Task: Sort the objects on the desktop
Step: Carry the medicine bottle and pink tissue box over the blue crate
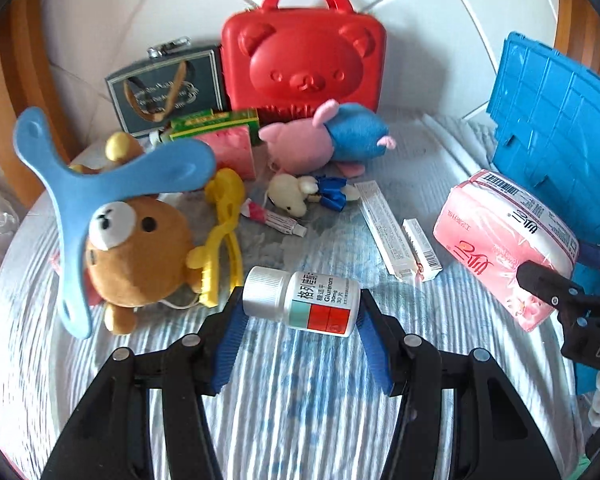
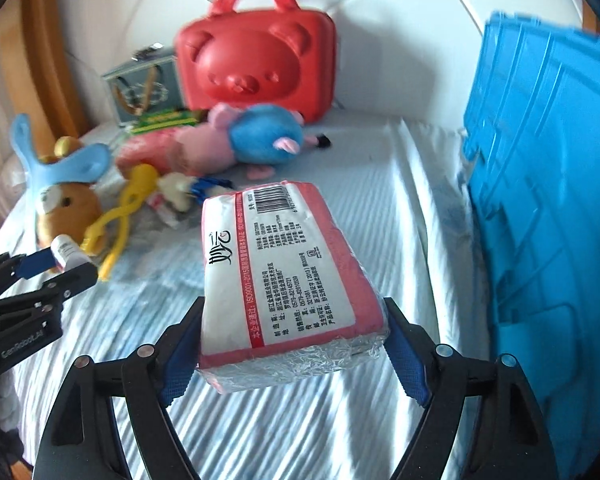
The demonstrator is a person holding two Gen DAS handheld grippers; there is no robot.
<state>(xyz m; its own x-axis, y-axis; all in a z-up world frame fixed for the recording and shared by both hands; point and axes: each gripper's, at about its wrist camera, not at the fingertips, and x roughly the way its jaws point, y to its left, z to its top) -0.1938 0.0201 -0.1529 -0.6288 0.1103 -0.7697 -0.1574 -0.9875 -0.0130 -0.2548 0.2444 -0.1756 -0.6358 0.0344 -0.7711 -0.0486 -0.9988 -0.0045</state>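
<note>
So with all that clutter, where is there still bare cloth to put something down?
Bare striped cloth lies between the pink-and-blue plush and the blue crate, and in front of both grippers. The left side is crowded: bear plush, yellow tongs, small boxes.

Bear case [image 1: 304, 56] behind plush pig [image 1: 324, 136]; crate [image 1: 556, 128] right; teddy [image 1: 136, 256] left.

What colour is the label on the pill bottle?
White with teal and red blocks on the pill bottle, held by the left gripper. Clearest in the left wrist view.
</note>
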